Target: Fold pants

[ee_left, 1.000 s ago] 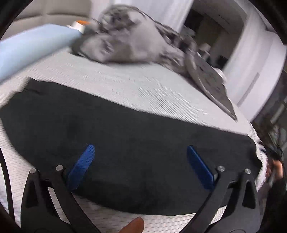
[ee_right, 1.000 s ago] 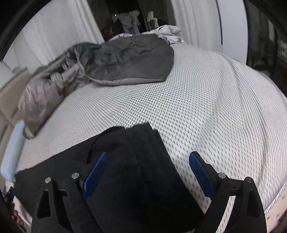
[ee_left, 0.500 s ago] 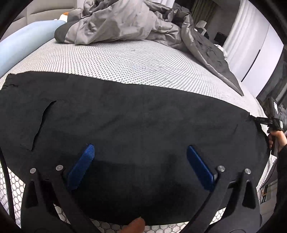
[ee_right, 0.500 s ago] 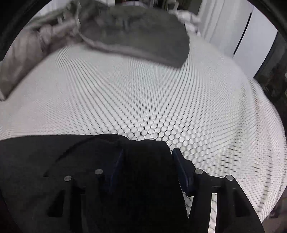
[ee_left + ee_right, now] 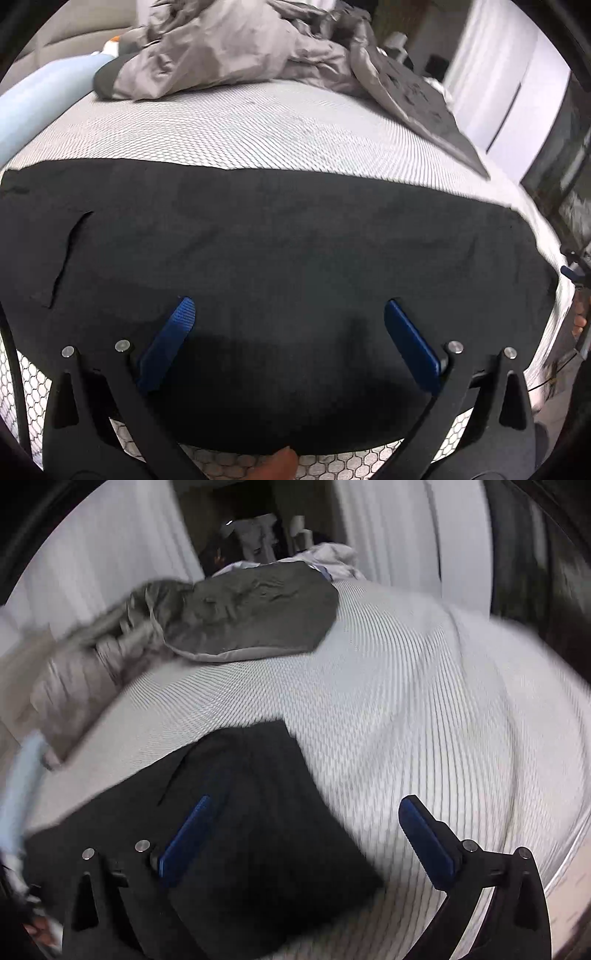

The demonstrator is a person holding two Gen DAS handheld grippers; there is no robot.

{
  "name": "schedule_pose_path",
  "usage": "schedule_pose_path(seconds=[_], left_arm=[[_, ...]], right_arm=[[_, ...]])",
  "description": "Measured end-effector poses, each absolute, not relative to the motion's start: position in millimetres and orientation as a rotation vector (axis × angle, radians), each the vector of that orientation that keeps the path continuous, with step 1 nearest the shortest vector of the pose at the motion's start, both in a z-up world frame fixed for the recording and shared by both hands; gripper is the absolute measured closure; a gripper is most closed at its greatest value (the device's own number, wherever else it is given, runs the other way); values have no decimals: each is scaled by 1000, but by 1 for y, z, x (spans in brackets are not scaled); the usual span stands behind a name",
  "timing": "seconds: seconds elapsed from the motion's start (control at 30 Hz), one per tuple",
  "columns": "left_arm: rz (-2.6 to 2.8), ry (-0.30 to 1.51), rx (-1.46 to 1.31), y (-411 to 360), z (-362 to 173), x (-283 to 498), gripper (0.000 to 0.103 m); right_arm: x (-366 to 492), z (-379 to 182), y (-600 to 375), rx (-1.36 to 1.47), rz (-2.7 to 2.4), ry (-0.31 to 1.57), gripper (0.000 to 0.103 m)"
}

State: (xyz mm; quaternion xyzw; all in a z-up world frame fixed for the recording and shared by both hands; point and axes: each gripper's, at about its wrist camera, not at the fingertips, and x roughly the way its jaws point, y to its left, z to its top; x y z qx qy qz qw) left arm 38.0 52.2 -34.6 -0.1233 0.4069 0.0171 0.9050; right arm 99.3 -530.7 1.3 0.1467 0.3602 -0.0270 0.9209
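Black pants [image 5: 288, 258] lie flat across the white honeycomb-patterned mattress [image 5: 258, 125], stretched from left to right in the left wrist view. My left gripper [image 5: 290, 314] is open and empty, hovering low over the pants' middle. In the right wrist view, one end of the pants [image 5: 258, 812] lies at the lower left. My right gripper [image 5: 306, 812] is open and empty above that end, one finger over the cloth and one over bare mattress [image 5: 424, 701].
A crumpled grey duvet [image 5: 236, 48] lies at the far side of the bed and also shows in the right wrist view [image 5: 221, 616]. A light blue pillow [image 5: 40, 99] lies at the far left. White curtains [image 5: 388, 535] hang behind the bed.
My right gripper was nearly closed low over the pants' end half a second ago; now it is wide open and raised. My left gripper has stayed open over the pants' middle.
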Motion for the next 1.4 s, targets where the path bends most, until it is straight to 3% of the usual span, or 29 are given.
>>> schedule_pose_path(seconds=[0.17, 0.43, 0.67, 0.77, 0.83, 1.0, 1.17, 1.4], left_arm=[[80, 871, -238, 50, -43, 40, 1], [90, 847, -282, 57, -41, 32, 1], [84, 853, -268, 55, -42, 32, 1], [85, 853, -273, 57, -41, 34, 1], [85, 851, -272, 56, -40, 34, 1], [84, 847, -274, 56, -40, 33, 1], [86, 840, -288, 57, -38, 30, 1], [93, 831, -303, 61, -36, 26, 1]], right_arm=[[80, -44, -536, 166, -134, 861, 1], [31, -31, -545, 454, 57, 745, 2], [59, -61, -555, 667, 141, 775, 10], [74, -61, -554, 678, 111, 744, 29], [88, -58, -549, 648, 72, 754, 48], [83, -27, -524, 571, 123, 682, 73], [60, 13, -490, 520, 242, 568, 77], [80, 35, -425, 414, 349, 575, 80]])
